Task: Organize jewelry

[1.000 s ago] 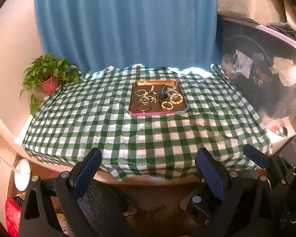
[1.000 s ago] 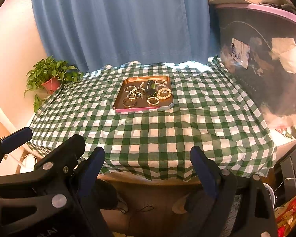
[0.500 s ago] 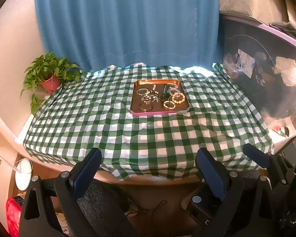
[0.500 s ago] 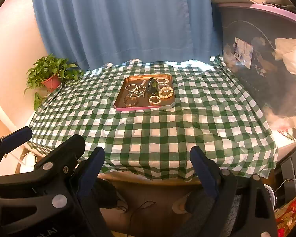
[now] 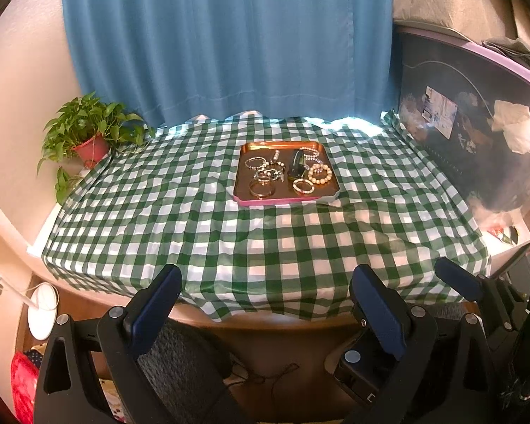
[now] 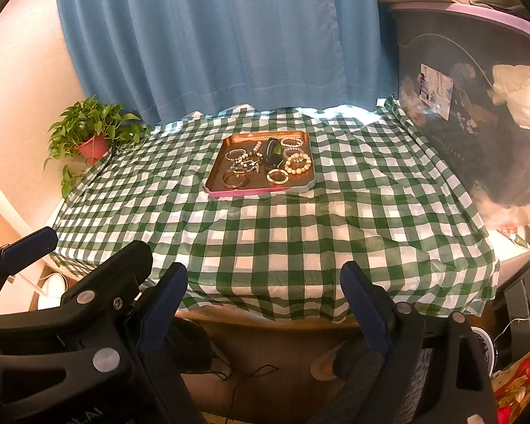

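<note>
A blue curtain (image 5: pixel 229 42) hangs behind a table draped in a green-and-white checked cloth (image 5: pixel 265 233). At the table's far left corner stands a potted plant (image 5: pixel 88 134) in a red pot, and along the right side looms a dark storage bin (image 5: pixel 477 141) with a lilac rim. The near stretch of cloth lies bare between the grippers and the tray.

Toward the far middle of the table sits a copper-coloured tray (image 5: pixel 242 173) with a pink front edge. In it lies the jewelry: a cream beaded bracelet (image 5: pixel 319 173) at the right, a studded bangle (image 5: pixel 304 186) just in front of it, a dark bangle (image 5: pixel 296 163) on edge mid-tray, gold bangles (image 5: pixel 262 188) at front left, and tangled chains (image 5: pixel 270 169) behind them.

The left gripper (image 5: pixel 265 304) and the right gripper (image 6: pixel 261 300) hover before the table's near edge, each with fingers spread wide and nothing between them, well apart from the tray.
</note>
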The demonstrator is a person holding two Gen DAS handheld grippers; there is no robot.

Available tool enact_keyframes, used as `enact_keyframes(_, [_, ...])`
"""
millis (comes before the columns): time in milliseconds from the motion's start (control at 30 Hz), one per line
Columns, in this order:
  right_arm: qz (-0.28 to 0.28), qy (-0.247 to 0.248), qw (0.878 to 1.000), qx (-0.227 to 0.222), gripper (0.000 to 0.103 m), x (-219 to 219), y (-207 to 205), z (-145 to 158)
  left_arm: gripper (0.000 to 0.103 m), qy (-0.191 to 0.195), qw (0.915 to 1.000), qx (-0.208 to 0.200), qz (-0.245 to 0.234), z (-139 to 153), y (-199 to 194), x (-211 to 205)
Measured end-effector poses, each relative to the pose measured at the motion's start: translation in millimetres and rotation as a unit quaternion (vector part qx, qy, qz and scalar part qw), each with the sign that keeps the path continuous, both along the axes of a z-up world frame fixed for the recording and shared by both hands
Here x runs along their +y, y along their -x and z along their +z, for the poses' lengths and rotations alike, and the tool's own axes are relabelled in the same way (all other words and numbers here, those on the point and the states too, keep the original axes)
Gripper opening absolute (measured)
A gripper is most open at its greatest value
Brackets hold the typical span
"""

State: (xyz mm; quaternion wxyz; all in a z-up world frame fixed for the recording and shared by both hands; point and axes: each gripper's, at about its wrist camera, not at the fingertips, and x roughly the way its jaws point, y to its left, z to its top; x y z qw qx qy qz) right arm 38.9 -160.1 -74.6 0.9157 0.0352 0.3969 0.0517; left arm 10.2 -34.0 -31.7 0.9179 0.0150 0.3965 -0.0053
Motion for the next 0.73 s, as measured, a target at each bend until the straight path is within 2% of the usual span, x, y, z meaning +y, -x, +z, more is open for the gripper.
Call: enact_keyframes(733, [0.001, 0.000, 1.000, 0.004, 0.087, 1.5, 2.5, -7.3, 0.101, -0.009, 0.9999, 0.004, 0.009, -5.5, 3.6, 5.9])
